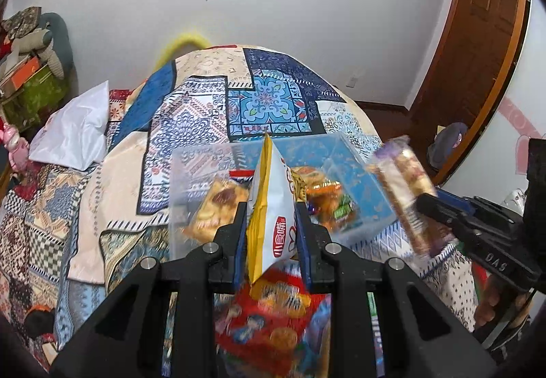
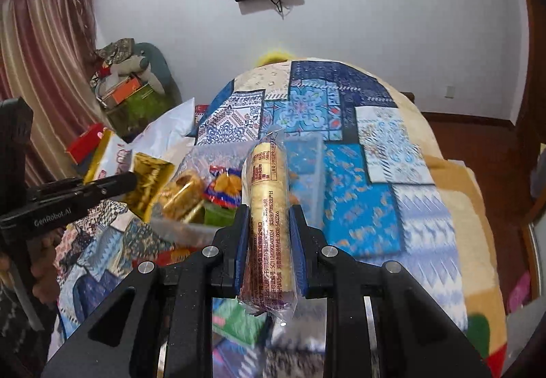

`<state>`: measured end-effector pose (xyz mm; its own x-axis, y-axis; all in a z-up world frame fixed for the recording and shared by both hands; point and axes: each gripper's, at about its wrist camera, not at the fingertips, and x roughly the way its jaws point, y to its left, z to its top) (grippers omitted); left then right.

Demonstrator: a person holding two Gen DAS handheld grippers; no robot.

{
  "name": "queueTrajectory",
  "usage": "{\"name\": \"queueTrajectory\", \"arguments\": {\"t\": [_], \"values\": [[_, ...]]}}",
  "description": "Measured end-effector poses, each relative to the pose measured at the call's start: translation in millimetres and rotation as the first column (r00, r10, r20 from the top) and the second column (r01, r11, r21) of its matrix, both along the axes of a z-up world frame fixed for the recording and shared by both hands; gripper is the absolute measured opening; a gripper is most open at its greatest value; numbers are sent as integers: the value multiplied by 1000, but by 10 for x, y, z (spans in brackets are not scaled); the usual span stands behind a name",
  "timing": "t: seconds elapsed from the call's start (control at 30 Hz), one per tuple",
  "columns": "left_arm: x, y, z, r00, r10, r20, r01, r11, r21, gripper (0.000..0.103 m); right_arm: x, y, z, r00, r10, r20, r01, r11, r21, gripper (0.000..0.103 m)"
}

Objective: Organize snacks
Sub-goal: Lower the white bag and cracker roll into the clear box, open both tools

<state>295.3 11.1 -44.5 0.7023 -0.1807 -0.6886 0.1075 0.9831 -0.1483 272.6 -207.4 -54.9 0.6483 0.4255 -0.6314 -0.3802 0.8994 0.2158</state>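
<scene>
A bed [image 1: 211, 125] covered with a patchwork quilt [image 2: 368, 193] in blue and beige patterns carries a clear plastic box [image 1: 358, 173] with some snack packets inside, a white pillow [image 1: 73, 132] at its left edge, and a red snack bag [image 1: 269, 320] lying near the front.

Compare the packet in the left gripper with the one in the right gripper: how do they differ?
The yellow-and-white pouch is flat and opaque; the clear-wrapped roll is long, round and see-through. Each is clamped, in the left gripper and the right gripper, above the clear bin.
</scene>
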Motion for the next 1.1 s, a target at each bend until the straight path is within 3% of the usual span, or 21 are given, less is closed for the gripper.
{"name": "queueTrajectory", "arguments": {"t": [0.33,0.6,0.73,0.8,1.1], "values": [[528,-101,-365,998,-16,-53,16,1000,7,25,523,238,-251,1000,-5,-19,5,999,-32,21],[646,-86,-569,995,6,-104,-4,1000,15,29,657,277,-387,999,-10,-42,8,999,-49,25],[598,-60,-533,994,15,-104,-15,1000,1,39,628,309,-371,999,-22,-34,19,995,-101,27],[554,-45,-479,996,28,-88,-27,1000,2,50,604,308,-343,999,-17,-31,14,994,-108,30],[280,38,-278,997,26,-78,-25,1000,12,53,332,229,-128,1000,13,-12,-14,996,-84,41]]}}
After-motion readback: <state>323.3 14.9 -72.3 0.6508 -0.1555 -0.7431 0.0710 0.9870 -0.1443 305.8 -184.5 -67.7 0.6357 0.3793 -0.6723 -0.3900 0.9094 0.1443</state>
